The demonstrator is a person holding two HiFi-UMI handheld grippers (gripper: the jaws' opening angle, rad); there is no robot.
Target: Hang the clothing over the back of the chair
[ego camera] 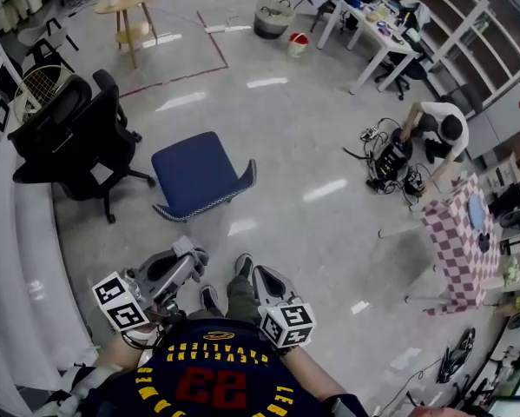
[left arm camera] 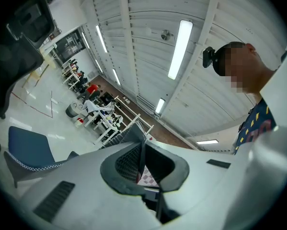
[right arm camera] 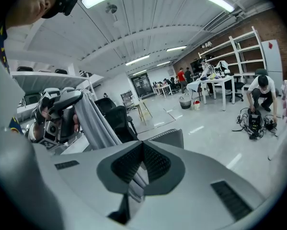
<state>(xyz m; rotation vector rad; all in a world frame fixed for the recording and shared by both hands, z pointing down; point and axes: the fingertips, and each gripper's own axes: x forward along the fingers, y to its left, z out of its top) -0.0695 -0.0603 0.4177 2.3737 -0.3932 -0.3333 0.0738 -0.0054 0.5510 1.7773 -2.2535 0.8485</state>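
The blue chair [ego camera: 199, 176] lies tipped on the floor ahead of me; it also shows in the left gripper view [left arm camera: 30, 150] and just behind the jaws in the right gripper view [right arm camera: 168, 138]. The clothing [right arm camera: 96, 121] is a grey cloth stretched from my left gripper [right arm camera: 62, 111] down into the right gripper [right arm camera: 142, 166], whose jaws are shut on it. In the head view both grippers are held close to my body, the left gripper [ego camera: 193, 252] and the right gripper [ego camera: 261, 274] side by side, short of the chair. The left gripper [left arm camera: 143, 169] is shut on the cloth's other end.
A black office chair [ego camera: 69, 137] stands left of the blue chair. Farther off are a round wooden table [ego camera: 125, 7] and white desks [ego camera: 372, 29]. A person [ego camera: 437, 129] crouches over cables at the right, near a chequered table [ego camera: 459, 241].
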